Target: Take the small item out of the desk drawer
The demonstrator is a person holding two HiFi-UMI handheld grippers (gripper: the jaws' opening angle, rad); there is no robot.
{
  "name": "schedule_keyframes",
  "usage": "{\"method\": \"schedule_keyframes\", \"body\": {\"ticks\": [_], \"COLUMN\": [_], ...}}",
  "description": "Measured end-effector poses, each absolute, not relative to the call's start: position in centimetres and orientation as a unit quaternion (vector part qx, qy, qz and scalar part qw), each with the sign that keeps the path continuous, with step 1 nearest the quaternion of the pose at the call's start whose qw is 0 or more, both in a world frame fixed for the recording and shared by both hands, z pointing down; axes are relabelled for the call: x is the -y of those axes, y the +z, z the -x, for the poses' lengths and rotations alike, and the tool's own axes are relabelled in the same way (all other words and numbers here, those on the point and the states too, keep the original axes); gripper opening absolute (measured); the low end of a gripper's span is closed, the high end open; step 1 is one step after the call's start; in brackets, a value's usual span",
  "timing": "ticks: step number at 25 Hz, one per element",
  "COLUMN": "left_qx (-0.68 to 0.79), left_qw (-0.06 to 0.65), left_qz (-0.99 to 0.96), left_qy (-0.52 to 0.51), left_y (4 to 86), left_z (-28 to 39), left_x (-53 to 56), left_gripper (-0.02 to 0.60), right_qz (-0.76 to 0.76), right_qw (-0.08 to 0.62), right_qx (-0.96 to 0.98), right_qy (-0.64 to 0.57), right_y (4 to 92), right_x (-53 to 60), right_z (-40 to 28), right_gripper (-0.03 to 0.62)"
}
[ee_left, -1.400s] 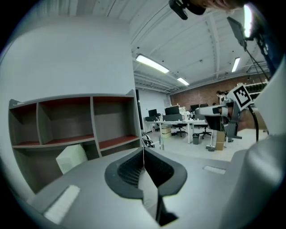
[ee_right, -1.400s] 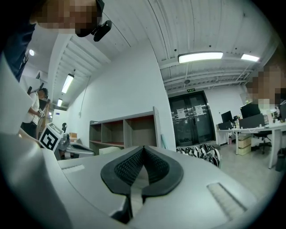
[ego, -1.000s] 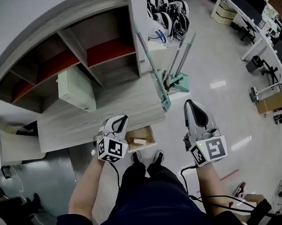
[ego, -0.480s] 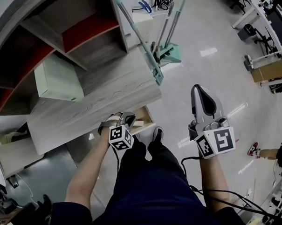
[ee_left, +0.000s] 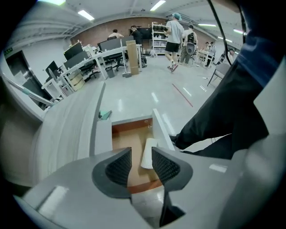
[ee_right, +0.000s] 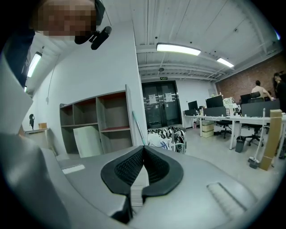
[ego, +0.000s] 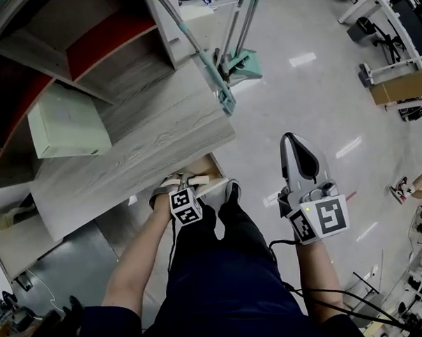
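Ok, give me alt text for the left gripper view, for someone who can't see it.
The left gripper, its jaws just opened and nothing gripped between them, points down into an open desk drawer where a small white item lies by the right wall. A dark trouser leg is at right, with office floor beyond.

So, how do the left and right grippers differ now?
The left gripper has open jaws, which have just been opening, with nothing between; the right gripper is shut. The left gripper points down at the item in the drawer; the right gripper points roughly level, over the floor. Both are empty.
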State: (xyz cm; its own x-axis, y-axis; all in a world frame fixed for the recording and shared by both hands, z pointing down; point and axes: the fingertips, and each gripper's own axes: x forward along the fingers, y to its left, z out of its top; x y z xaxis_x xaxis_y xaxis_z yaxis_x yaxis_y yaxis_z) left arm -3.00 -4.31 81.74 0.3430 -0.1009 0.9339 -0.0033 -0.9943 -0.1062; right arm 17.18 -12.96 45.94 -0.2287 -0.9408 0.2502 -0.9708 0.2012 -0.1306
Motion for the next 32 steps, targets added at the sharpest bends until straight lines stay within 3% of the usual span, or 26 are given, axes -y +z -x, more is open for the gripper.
{"method": "schedule_keyframes", "body": {"ticks": [7, 22, 32], "left_qx": [-0.013, 0.056, 0.023], "left_qw": [0.021, 0.043, 0.019], "left_qz": [0.792, 0.717, 0.735], "left_qy": [-0.61, -0.694, -0.677], "left_y": [86.0, 91.5, 90.9], "left_z": [3.1, 3.8, 3.4], "left_x": [3.4, 2.6, 2.9], "left_gripper": [0.123, 0.14, 0.129], "right_qz": [-0.614, -0.612, -0.603], "right_qw": [0.073, 0.084, 0.088], "right_qx": [0.771, 0.768, 0.774], "right_qy": [0.151, 0.169, 0.174], "right_y": [47.8, 49.9, 50.4], "right_x": [12.0, 10.9, 10.8], "right_z": [-16.8, -16.8, -16.1], "right_gripper": [0.006, 0.006, 0.006]}}
